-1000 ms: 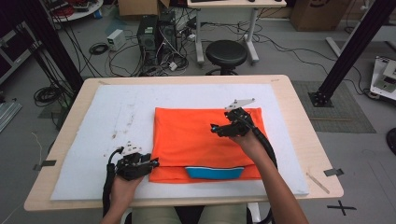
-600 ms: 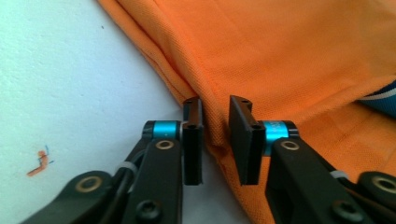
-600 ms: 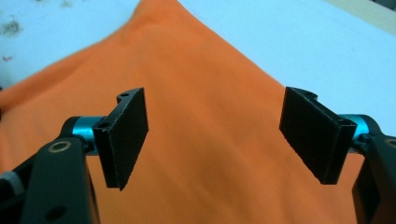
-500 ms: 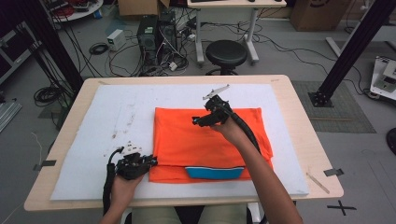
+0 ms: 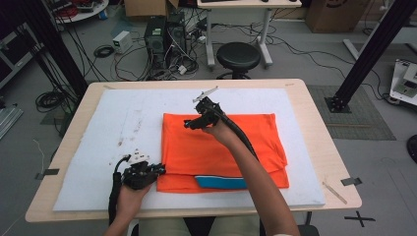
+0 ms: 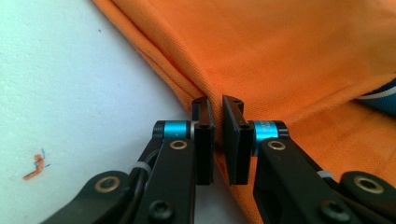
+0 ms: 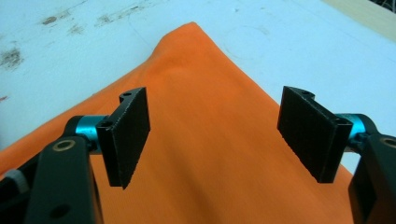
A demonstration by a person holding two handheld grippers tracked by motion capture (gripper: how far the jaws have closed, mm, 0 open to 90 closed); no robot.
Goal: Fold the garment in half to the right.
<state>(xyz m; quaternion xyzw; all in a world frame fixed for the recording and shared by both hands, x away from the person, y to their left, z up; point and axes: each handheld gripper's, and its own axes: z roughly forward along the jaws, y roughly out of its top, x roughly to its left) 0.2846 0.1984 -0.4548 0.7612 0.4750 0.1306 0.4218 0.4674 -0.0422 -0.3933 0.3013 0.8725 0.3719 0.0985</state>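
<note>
Folded orange shirt (image 5: 223,150) lying flat on the white pad (image 5: 98,147), right of the pad's middle, with a blue collar (image 5: 221,182) showing at its near edge. Left gripper (image 5: 158,170) down at the shirt's near left corner, jaws just closed to a narrow slit, an edge of orange cloth (image 6: 217,116) pinched between the pads. Right gripper (image 5: 188,124) held above the shirt's far left part, jaws spread wide, nothing between them but the cloth below (image 7: 215,140); far corner of the shirt pointing ahead of those jaws. Dark smudges (image 5: 130,128) on the pad left of the shirt, and a small orange and blue mark (image 6: 36,166) on the pad near the left gripper. Pad resting on a wooden table (image 5: 324,128). Beyond the table: a round black stool (image 5: 238,56), a computer tower (image 5: 164,34) amid tangled cables (image 5: 123,59). Black frame posts (image 5: 373,49) standing on either side. Nothing lying on the shirt's surface between the two grippers.
</note>
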